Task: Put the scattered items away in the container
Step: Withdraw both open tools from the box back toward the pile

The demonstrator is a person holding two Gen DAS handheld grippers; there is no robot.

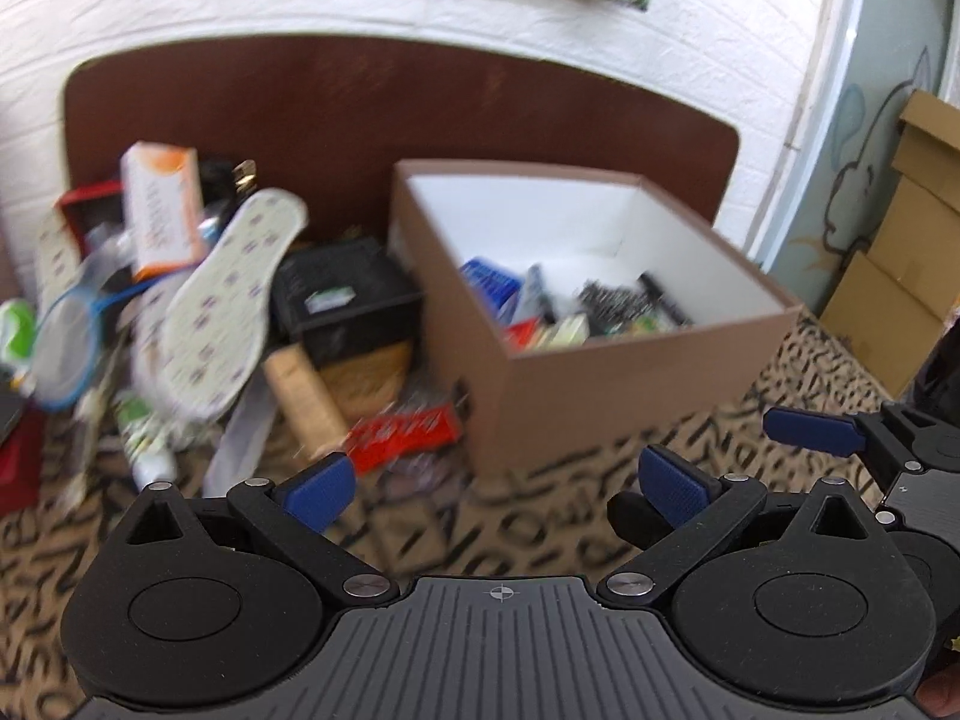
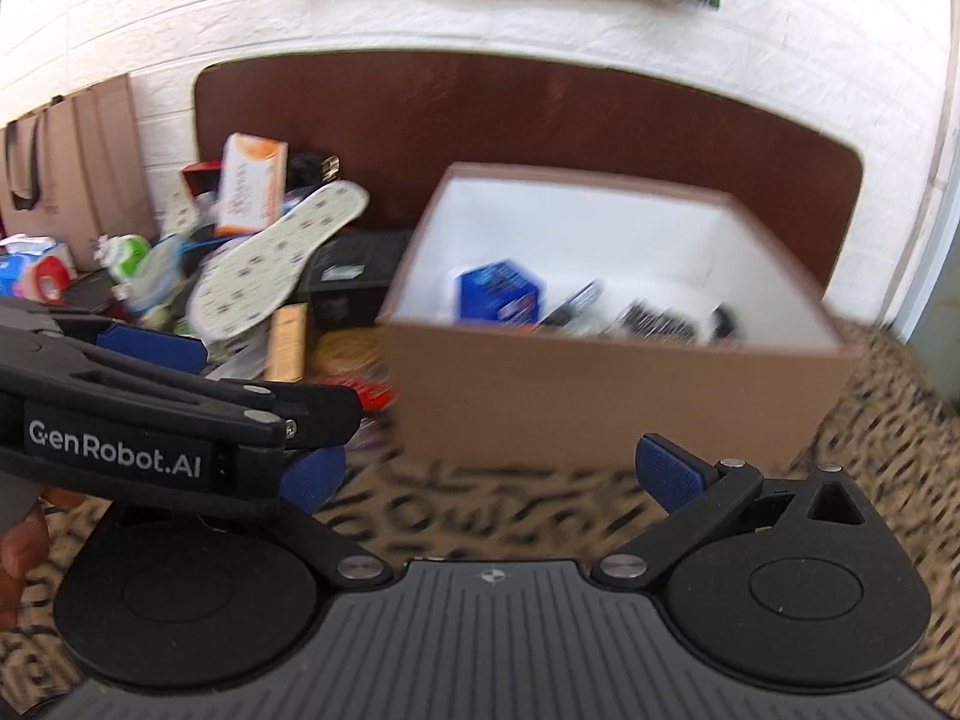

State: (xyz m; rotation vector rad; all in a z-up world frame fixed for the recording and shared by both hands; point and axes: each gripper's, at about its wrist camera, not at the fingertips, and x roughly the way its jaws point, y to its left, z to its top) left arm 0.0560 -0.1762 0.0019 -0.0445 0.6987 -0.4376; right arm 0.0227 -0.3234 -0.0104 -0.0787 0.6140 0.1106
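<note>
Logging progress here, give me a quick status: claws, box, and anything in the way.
Both claws, left and right, open and empty. Brown box partly filled. Pile remains left of it, insole on top. Nothing blocks the approach.

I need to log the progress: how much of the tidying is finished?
Some items, including a blue packet, already lie in the box. Both grippers, left and right, are open and hold nothing. The pile beside it remains: insole, orange carton, red wrapper.

Home bedroom: leopard-print bed cover (image 1: 600,498), dark brown wooden headboard (image 1: 384,102), white brick-pattern wall (image 2: 180,18), stacked tan cardboard cartons (image 1: 900,264) in corner.
</note>
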